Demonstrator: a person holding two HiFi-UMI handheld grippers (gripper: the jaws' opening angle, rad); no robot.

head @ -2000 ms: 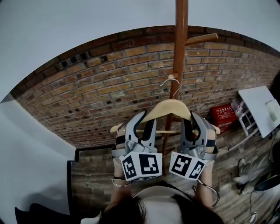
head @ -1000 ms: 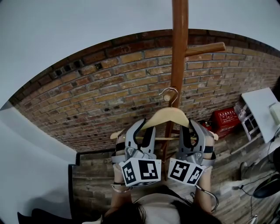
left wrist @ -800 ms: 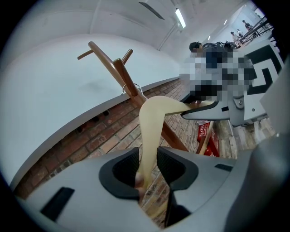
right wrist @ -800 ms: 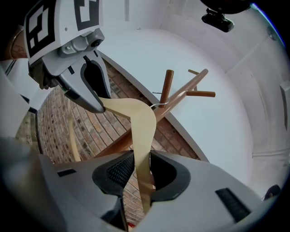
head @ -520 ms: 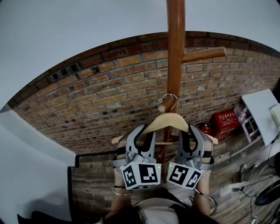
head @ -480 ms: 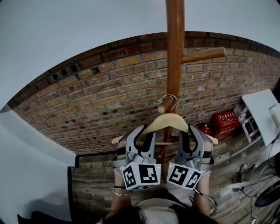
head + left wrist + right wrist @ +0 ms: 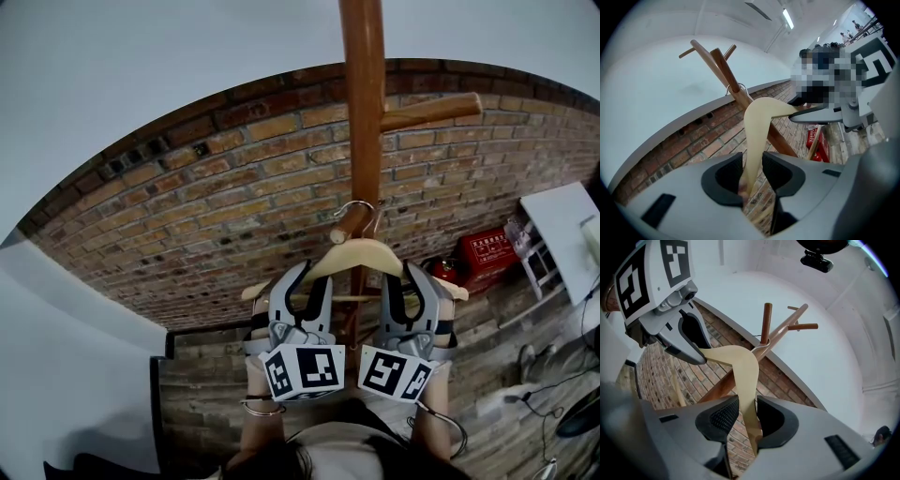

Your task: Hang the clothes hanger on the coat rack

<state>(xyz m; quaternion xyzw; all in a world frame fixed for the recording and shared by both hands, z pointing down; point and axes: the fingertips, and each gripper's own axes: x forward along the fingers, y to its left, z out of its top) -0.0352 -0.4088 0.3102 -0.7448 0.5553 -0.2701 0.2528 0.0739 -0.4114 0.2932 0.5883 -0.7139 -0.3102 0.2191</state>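
Observation:
A pale wooden hanger [image 7: 361, 255] is held level in front of the brown coat rack [image 7: 362, 112]. Its metal hook [image 7: 360, 210] loops around the end of a short low peg [image 7: 344, 229]. My left gripper [image 7: 302, 283] is shut on the hanger's left arm, my right gripper [image 7: 411, 283] on its right arm. In the left gripper view the hanger [image 7: 757, 126] runs up from between the jaws of the gripper [image 7: 751, 174] to the hook [image 7: 737, 88]. The right gripper view shows the hanger [image 7: 741, 366] pinched in its gripper [image 7: 746, 417], the rack [image 7: 780, 331] beyond.
A red brick wall [image 7: 225, 206] stands close behind the rack. A longer peg [image 7: 433, 110] sticks out to the right, higher up. A red box [image 7: 483, 251] and a white table [image 7: 562, 225] are at the right, with cables on the wooden floor [image 7: 525, 394].
Both grippers have carried the hanger up and in towards the rack. The hook, apart from the low peg two seconds ago, now sits around the peg's end.

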